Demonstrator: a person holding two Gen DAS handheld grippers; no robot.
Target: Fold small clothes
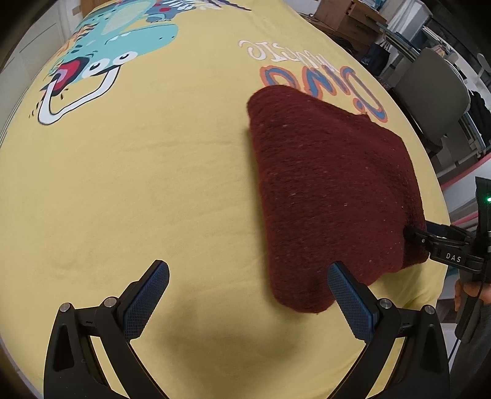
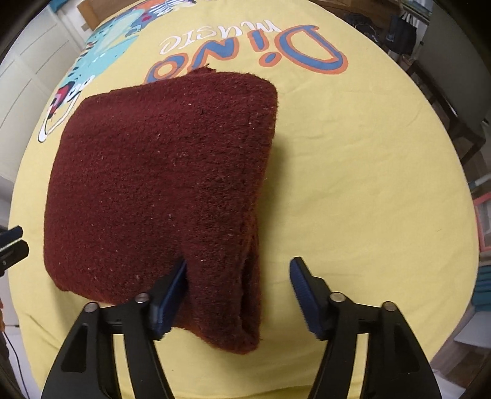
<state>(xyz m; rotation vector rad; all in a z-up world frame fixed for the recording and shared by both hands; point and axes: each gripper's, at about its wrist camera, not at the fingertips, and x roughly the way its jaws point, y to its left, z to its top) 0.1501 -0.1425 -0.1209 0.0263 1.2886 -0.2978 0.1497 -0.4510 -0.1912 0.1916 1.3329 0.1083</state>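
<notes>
Both grippers' jaws gape beside folded maroon cloth (image 2: 162,184) on yellow sheet (image 2: 353,190).

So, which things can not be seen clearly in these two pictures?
- Type of garment: the folded maroon cloth hides its own inner layers in both views.
- Printed word under the cloth: partly covered on the yellow sheet.
- Left gripper: cut off by the right wrist view's edge.

I see bare yellow dino-print sheet (image 1: 153,184) open ahead of my left gripper (image 1: 248,294), nothing between its spread fingers | folded maroon knit garment (image 2: 159,184) blocks the middle; its near right corner sits inside my right gripper (image 2: 237,285), left pad (image 2: 172,291) touching it | sheet right of the garment lies free | chair (image 1: 435,92) and cardboard box (image 1: 346,15) stand beyond the far edge
</notes>
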